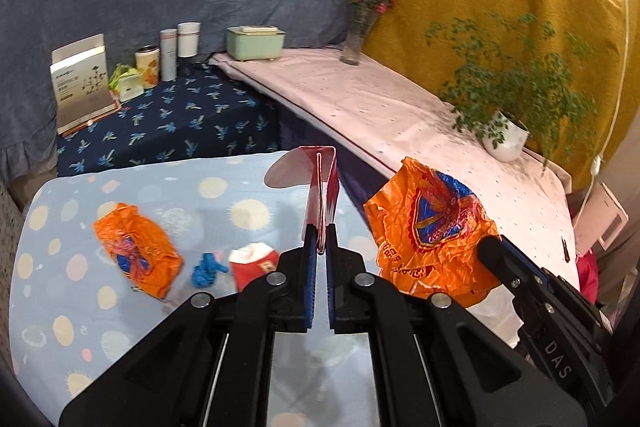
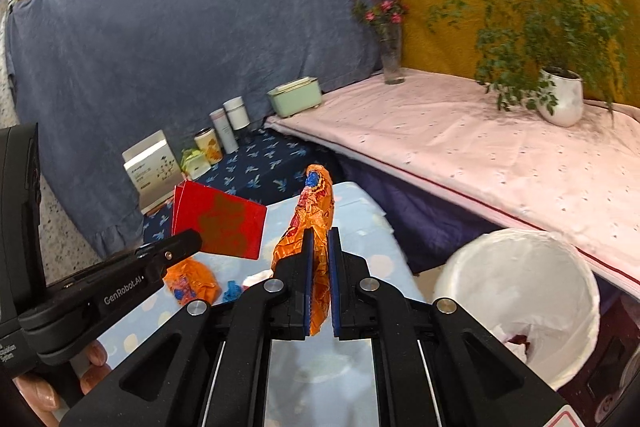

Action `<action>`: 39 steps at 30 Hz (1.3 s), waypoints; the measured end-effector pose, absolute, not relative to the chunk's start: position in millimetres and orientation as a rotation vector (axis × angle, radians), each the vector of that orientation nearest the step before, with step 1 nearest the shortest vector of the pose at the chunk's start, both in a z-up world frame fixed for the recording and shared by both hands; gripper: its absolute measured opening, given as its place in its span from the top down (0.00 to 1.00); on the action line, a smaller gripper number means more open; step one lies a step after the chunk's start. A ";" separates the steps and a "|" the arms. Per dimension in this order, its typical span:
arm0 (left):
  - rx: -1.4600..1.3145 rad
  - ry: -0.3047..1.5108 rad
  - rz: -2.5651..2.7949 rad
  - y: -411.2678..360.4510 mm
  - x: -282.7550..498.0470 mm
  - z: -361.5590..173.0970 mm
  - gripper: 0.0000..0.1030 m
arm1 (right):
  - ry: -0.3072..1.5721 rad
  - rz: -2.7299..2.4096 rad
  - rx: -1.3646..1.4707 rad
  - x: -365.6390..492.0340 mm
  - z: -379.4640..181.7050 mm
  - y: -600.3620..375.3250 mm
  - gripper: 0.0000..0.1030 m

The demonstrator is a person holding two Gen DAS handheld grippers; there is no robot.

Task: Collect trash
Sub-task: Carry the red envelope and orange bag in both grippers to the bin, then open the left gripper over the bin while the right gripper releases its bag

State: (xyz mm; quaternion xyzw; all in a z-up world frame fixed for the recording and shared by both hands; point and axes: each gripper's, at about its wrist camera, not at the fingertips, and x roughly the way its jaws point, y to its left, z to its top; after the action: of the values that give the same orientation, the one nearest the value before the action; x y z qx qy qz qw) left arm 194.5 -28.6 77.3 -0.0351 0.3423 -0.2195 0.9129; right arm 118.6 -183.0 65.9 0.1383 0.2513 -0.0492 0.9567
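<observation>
My left gripper (image 1: 320, 239) is shut on a red envelope (image 1: 320, 187), held edge-on above the dotted blue table; it also shows in the right wrist view (image 2: 218, 217). My right gripper (image 2: 320, 247) is shut on a crumpled orange wrapper (image 2: 314, 211), seen at the right in the left wrist view (image 1: 430, 227). On the table lie a second orange wrapper (image 1: 138, 249), a blue scrap (image 1: 206, 269) and a red-and-white packet (image 1: 254, 263). A white-lined trash bin (image 2: 520, 291) stands right of the table, below my right gripper's level.
A dark blue floral surface (image 1: 188, 123) behind the table carries a box (image 1: 80, 79), cups and bottles. A pink-covered shelf (image 1: 380, 107) holds a green container (image 1: 256, 43), a flower vase (image 1: 356, 35) and a potted plant (image 1: 506, 137).
</observation>
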 end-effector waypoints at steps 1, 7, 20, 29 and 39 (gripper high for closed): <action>-0.064 0.704 -0.461 -35.0 191.2 77.9 0.96 | 0.506 -0.110 0.287 114.1 66.3 -189.6 0.93; -0.016 0.697 -0.533 -80.0 171.2 80.8 0.96 | 0.487 -0.183 0.326 88.8 65.4 -233.8 0.93; 0.093 0.718 -0.660 -170.3 137.1 69.7 0.96 | 0.468 -0.304 0.398 39.4 51.2 -309.4 0.93; 0.147 0.739 -0.721 -212.8 124.3 58.6 0.96 | 0.465 -0.366 0.445 19.6 38.9 -345.8 0.93; 0.165 0.775 -0.746 -238.2 125.7 44.2 0.92 | 0.488 -0.396 0.467 15.9 24.3 -367.0 0.90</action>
State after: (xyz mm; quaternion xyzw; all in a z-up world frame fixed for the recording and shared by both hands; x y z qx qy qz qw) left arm 125.7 -238.2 44.2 0.0787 0.3686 -0.3547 0.8556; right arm 15.9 -367.0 24.3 0.2277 0.2376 -0.1929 0.9244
